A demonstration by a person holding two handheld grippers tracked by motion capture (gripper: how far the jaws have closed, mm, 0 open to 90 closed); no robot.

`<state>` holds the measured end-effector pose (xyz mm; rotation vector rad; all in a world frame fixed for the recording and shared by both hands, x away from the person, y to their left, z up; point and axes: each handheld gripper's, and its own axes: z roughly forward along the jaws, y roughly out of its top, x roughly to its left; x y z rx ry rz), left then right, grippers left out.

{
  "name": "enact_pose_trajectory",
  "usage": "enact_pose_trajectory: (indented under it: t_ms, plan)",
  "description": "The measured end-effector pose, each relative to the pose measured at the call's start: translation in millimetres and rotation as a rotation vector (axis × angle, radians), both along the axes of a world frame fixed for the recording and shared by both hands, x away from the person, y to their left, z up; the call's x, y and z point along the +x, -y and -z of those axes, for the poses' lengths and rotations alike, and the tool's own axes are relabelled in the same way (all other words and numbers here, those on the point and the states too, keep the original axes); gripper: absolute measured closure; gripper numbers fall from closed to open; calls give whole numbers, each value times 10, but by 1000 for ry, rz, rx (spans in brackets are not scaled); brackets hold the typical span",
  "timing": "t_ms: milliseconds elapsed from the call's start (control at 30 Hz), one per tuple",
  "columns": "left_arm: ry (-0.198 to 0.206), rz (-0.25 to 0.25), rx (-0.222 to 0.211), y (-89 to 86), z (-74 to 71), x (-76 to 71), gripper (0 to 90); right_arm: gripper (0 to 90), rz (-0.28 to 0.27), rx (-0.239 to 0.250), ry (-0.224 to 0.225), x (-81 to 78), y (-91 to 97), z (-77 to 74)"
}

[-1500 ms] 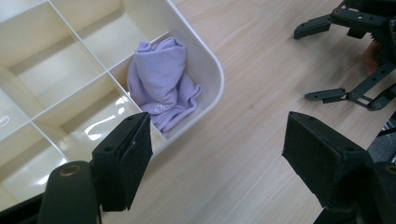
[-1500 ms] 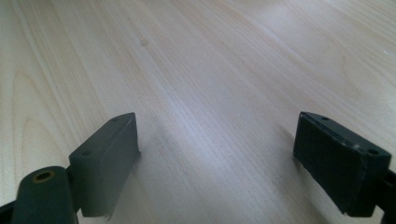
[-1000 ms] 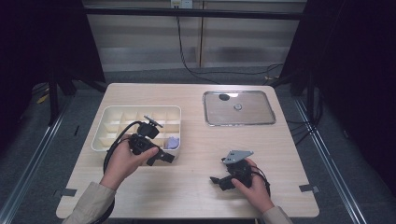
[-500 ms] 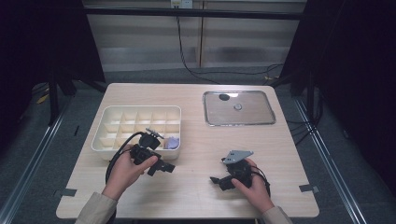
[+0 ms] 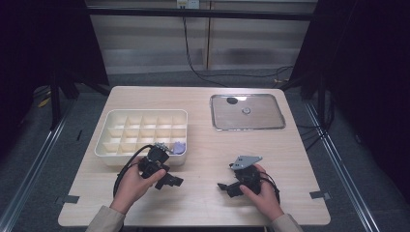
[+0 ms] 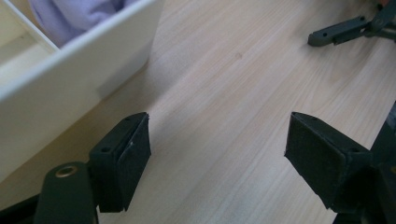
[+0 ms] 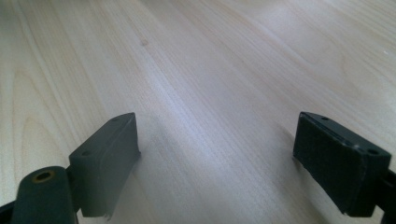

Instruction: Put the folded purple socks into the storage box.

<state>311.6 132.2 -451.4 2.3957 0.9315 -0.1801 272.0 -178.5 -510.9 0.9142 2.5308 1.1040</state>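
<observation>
Nearest the person, the right gripper rests low on the wooden table, its jaws spread wide with only bare wood between them, while the left gripper lies just in front of the white compartment tray, its jaws likewise wide apart and holding nothing. Just beyond the left gripper, a small pale purple object sits in the tray's near right corner compartment, beside a small grey item too small to identify. Farther off, at the table's far right, a flat metal tray carries a small dark piece and a small round piece, well apart from both grippers.
</observation>
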Motion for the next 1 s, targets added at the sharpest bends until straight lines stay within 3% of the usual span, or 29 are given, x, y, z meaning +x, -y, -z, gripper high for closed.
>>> enact_pose_trajectory:
  t_ms: [600,1000]
  plan:
    - [65,52,11,-11,212,-80,215,134,0,0,0,0,0,0]
    - [88,83,6,-66,262,-110,212,134,0,0,0,0,0,0]
